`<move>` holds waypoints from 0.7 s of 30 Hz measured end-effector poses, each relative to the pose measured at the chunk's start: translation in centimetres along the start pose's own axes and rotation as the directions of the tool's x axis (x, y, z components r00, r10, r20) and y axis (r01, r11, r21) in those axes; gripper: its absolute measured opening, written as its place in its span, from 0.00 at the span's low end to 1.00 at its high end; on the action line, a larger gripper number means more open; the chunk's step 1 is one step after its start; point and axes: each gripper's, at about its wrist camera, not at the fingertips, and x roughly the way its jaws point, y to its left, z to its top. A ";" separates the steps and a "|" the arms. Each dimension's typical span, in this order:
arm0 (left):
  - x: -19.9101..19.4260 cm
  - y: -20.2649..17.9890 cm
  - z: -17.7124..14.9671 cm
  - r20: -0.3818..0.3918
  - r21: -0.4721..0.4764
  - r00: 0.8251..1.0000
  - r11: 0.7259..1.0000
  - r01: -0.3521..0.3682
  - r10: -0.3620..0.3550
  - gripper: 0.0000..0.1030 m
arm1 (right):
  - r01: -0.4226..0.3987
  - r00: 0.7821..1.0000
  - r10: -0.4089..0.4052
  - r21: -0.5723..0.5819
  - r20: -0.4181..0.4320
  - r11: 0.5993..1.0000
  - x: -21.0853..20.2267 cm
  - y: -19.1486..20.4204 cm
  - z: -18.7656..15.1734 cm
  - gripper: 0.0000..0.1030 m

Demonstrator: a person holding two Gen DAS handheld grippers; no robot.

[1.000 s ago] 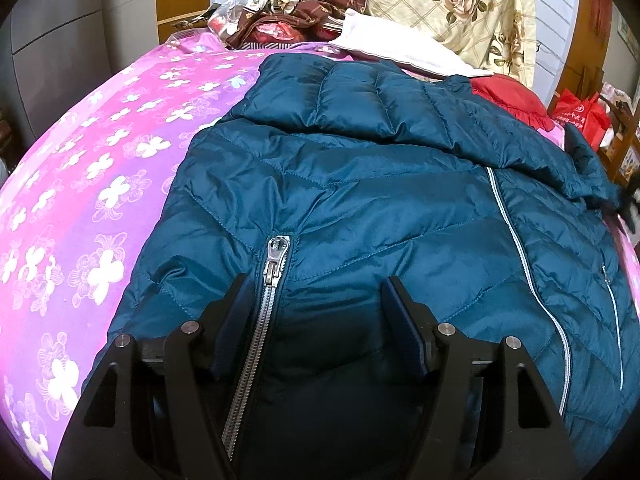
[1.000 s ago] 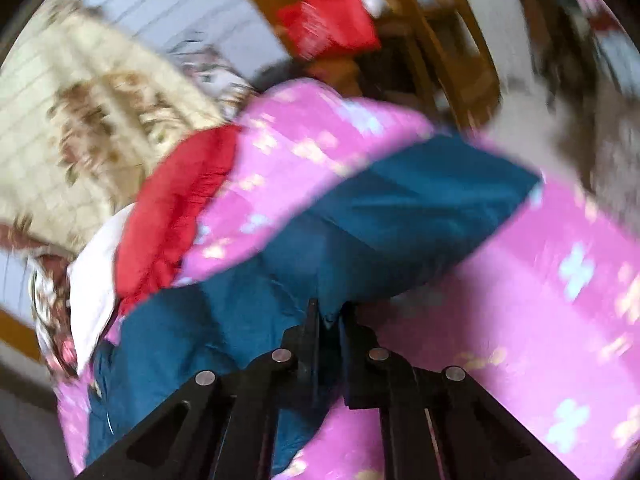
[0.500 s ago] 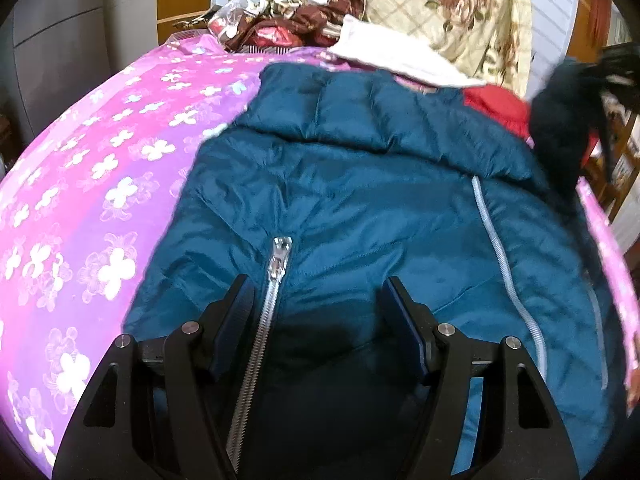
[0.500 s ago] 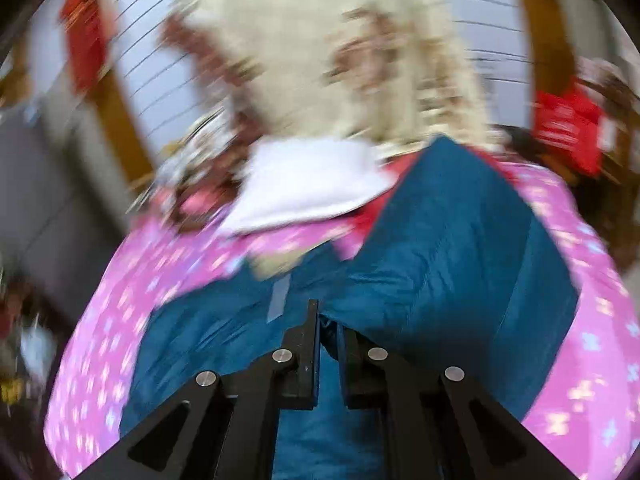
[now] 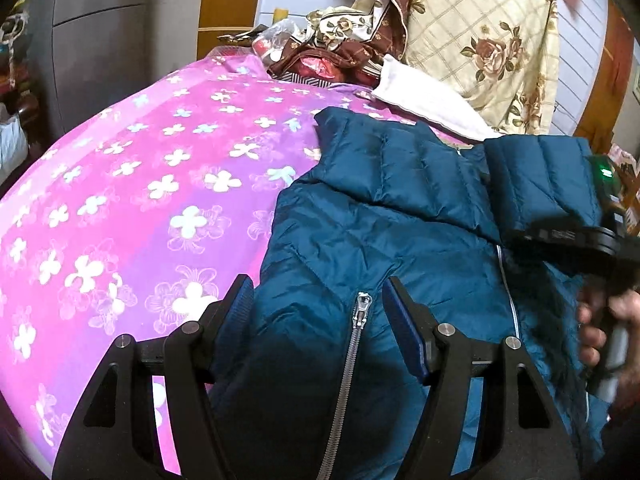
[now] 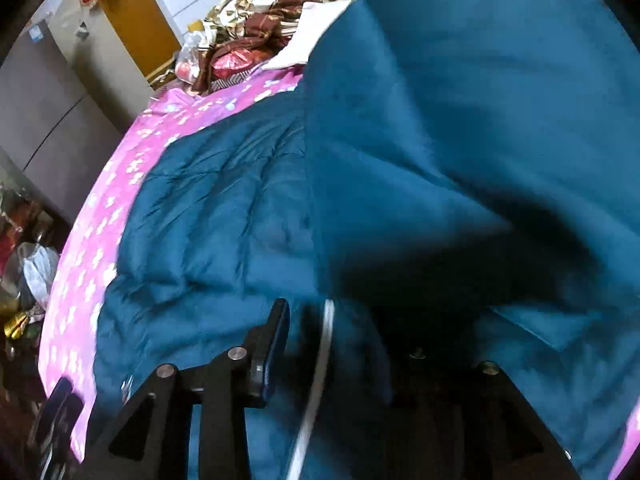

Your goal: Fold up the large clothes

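Note:
A teal quilted puffer jacket [image 5: 384, 240] lies on the pink flowered bed [image 5: 140, 200], its silver zipper pull [image 5: 363, 312] between my left fingers. My left gripper [image 5: 324, 312] is open and hovers over the jacket's front near the hem. In the right wrist view the jacket [image 6: 224, 220] fills the frame and its sleeve [image 6: 460, 120] drapes over my right gripper [image 6: 360, 332], hiding the right finger. The left finger [image 6: 276, 340] stands far out to the side, so the jaws are open. The right gripper also shows in the left wrist view [image 5: 576, 236], with the sleeve [image 5: 540, 176] folded across the jacket.
A white pillow [image 5: 428, 100], a cream floral quilt [image 5: 488, 40] and a heap of brown patterned cloth [image 5: 332, 52] sit at the head of the bed. A grey wardrobe [image 5: 100, 40] stands at the left. Cluttered floor items [image 6: 28, 272] lie beside the bed.
My right gripper carried the sleeve from the bed's right side across over the jacket body and has opened. My left gripper shifted a little left and stayed open.

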 end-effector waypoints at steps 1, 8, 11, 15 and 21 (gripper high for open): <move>-0.1 0.0 0.0 0.004 0.002 1.000 1.000 -0.002 0.002 0.65 | -0.003 1.000 0.003 -0.011 0.014 1.000 -1.2 -0.1 -0.4 0.36; -1.0 -0.3 -0.1 0.056 0.021 0.998 1.000 -0.017 0.016 0.65 | -0.050 0.964 0.017 0.121 0.265 0.991 -13.0 -6.4 -0.8 0.36; -0.5 -0.2 -0.1 0.041 0.008 0.999 1.000 -0.016 0.016 0.65 | -0.023 0.947 -0.064 0.265 0.313 0.964 -14.3 -10.7 0.8 0.36; 0.4 -0.5 -0.3 0.018 0.022 0.999 0.999 -0.028 0.028 0.65 | -0.026 0.973 -0.075 0.428 0.217 0.903 -10.2 -16.4 3.2 0.36; 0.5 -0.3 -0.2 0.015 0.007 1.000 1.000 -0.024 0.023 0.65 | -0.089 0.987 0.012 0.476 0.162 0.875 -5.5 -15.9 4.2 0.36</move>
